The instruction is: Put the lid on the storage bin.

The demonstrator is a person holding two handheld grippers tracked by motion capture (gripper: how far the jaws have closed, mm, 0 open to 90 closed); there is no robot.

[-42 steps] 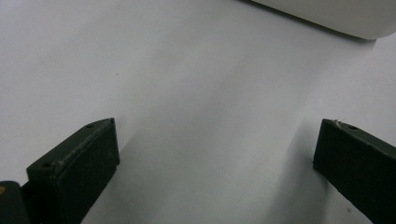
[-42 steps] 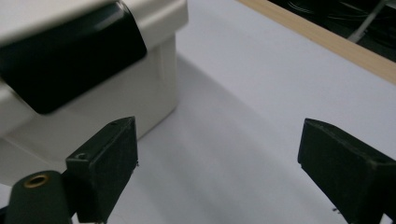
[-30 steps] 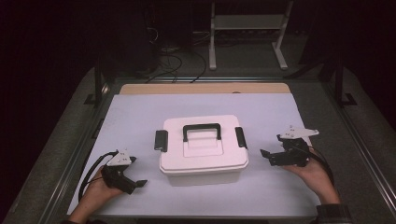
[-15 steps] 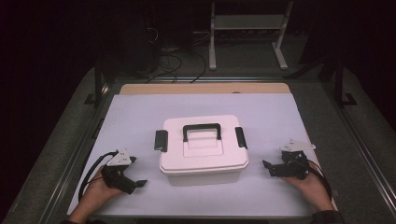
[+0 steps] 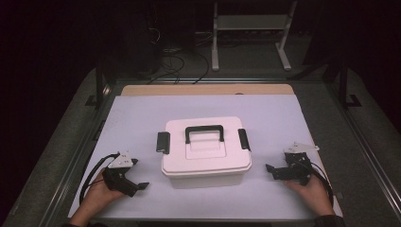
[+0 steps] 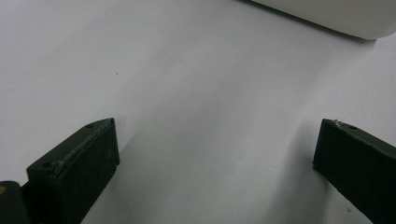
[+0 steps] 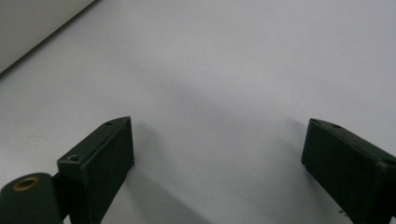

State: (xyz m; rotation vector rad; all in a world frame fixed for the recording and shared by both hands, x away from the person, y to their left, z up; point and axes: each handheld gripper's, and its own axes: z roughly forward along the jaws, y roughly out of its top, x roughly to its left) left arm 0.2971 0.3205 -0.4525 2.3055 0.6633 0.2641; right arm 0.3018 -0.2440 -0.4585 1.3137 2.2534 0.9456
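A white lidded box (image 5: 205, 161) with a black handle (image 5: 204, 132) and a black latch on each side (image 5: 163, 142) stands in the middle of the white table top (image 5: 142, 118). To its left, my left gripper (image 5: 139, 174) rests low near the front edge, held in a hand, with its jaws open and pointing at the box. Between its jaws (image 6: 218, 126) lies bare table, with the box's base (image 6: 327, 14) farther off. My right gripper (image 5: 271, 172) sits to the right of the box, also open and empty (image 7: 218, 122), with the box's wall (image 7: 28, 23) at the upper left.
A wooden strip (image 5: 203, 89) runs along the table's far edge. Beyond it are a white metal stand (image 5: 248, 28) and loose cables (image 5: 184, 56) on a dark floor. Dark rails (image 5: 364, 137) border the table's sides.
My right gripper has come down and back toward the front edge, settling beside the box. The left gripper and the box have not moved.
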